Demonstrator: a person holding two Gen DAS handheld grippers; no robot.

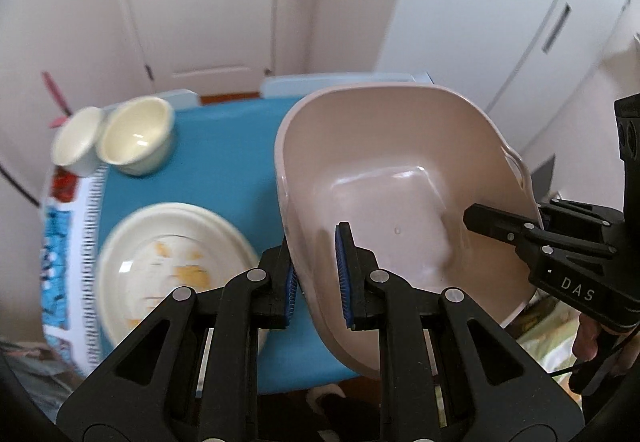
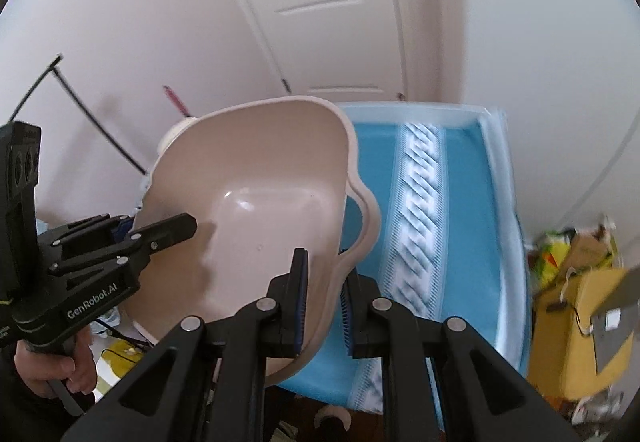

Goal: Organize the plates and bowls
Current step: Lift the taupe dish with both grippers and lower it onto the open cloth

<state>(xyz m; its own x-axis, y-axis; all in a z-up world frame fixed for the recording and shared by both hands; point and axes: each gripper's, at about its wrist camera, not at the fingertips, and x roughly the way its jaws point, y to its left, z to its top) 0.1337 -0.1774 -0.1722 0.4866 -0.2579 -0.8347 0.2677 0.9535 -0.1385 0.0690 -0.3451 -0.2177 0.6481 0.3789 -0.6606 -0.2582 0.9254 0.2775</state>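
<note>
A beige plastic basin (image 1: 380, 161) hangs empty and tilted above the blue-clothed table (image 1: 224, 161). My left gripper (image 1: 318, 278) is shut on the basin's near wall, one blue pad inside and one outside. On the opposite rim my right gripper (image 1: 500, 226) is clamped the same way. In the right wrist view the basin (image 2: 260, 169) is pinched by the right gripper (image 2: 324, 306), with the left gripper (image 2: 160, 234) across from it. A stack of cream plates (image 1: 176, 262) with yellow food scraps lies at the table's left. Two cream bowls (image 1: 138, 133) (image 1: 78, 141) stand behind it.
The table's right half shows a patterned white stripe in the cloth (image 2: 416, 226). A white door (image 1: 208, 1) and wardrobe (image 1: 540, 21) stand behind the table. A yellow box (image 2: 572, 322) and clutter sit on the floor to the right. A person's hand (image 2: 60, 366) grips the left handle.
</note>
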